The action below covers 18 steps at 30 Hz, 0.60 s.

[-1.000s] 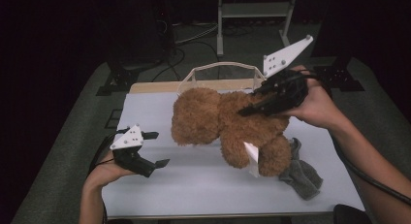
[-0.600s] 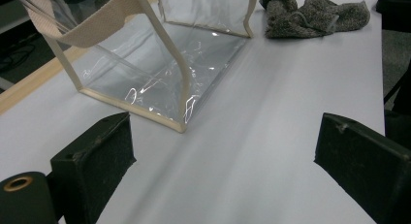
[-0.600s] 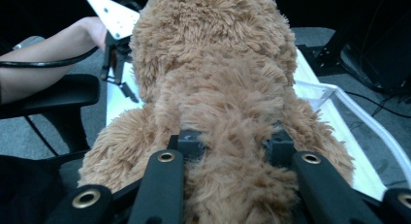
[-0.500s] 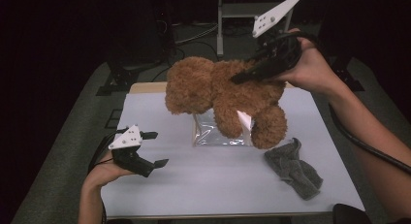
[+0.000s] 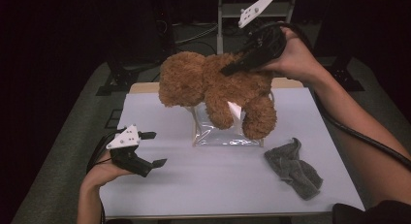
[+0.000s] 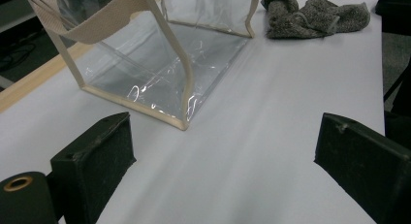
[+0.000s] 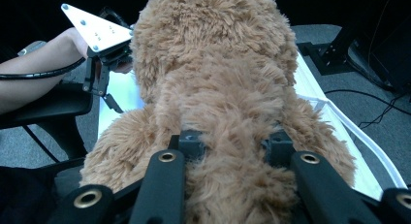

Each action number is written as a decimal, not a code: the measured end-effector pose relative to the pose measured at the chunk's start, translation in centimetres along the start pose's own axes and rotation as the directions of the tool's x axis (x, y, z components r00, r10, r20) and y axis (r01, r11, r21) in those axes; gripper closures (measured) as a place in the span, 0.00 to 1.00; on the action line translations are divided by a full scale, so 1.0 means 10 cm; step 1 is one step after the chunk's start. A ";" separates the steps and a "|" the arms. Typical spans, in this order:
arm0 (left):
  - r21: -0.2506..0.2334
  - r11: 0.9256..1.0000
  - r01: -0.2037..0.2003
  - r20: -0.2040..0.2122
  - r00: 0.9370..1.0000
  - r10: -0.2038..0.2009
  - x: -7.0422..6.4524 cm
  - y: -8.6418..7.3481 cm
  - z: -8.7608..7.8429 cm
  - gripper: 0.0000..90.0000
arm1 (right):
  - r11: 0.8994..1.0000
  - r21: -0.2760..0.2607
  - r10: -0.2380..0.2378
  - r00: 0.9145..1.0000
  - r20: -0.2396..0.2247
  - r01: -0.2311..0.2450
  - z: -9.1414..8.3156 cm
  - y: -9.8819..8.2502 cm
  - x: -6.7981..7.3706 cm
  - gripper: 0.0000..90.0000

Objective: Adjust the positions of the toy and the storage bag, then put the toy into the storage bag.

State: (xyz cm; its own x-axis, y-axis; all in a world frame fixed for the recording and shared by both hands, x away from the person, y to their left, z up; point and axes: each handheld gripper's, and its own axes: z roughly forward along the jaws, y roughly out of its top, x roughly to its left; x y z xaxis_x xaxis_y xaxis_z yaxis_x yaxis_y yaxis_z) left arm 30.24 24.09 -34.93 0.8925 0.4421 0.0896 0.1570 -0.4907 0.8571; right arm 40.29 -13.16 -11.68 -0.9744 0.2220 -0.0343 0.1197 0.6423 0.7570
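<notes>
A brown teddy bear (image 5: 218, 86) hangs in the air over the back half of the white table, with my right gripper (image 5: 232, 69) shut on its back. In the right gripper view the fur of the teddy bear (image 7: 218, 88) bulges between my right gripper (image 7: 232, 149) and its two black jaws. Under the bear stands a clear plastic bag (image 5: 225, 132) with a beige rim; the bear's legs dangle above its mouth. My left gripper (image 5: 150, 149) rests open near the table's left front, and in its own view my left gripper (image 6: 223, 161) holds nothing, with the clear bag (image 6: 160, 64) ahead.
A crumpled grey cloth (image 5: 293, 168) lies at the right front of the white table (image 5: 213, 190), also seen as the grey cloth (image 6: 315, 18) far off. A wooden strip (image 5: 145, 87) edges the table's back. Dark stands and cables sit behind.
My right gripper has lifted the teddy bear up and toward the back of the table, uncovering the clear bag below it. The left gripper has stayed where it was.
</notes>
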 end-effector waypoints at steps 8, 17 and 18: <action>0.006 1.000 -0.005 0.001 1.000 0.005 0.00 -0.01 -0.01 0.07 | 1.000 0.005 0.017 1.000 0.016 -0.017 0.03 0.01 -0.17 0.76; 0.015 1.000 -0.002 0.010 1.000 0.002 0.02 -0.02 0.00 0.07 | 0.999 0.017 0.039 0.999 0.032 -0.040 0.08 0.07 -0.43 0.76; 0.018 1.000 -0.004 0.010 1.000 0.003 0.02 -0.03 0.00 0.07 | 0.999 0.020 0.043 0.998 0.038 -0.044 0.08 0.08 -0.48 0.76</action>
State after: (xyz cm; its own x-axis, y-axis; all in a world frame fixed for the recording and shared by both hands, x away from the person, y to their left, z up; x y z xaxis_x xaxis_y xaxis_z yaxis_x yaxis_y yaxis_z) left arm 30.40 24.28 -35.16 0.8973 0.4326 0.0874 0.1615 -0.5061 0.8472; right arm 45.23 -13.08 -11.46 -0.9604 0.2775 -0.0265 0.1661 0.6461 0.7449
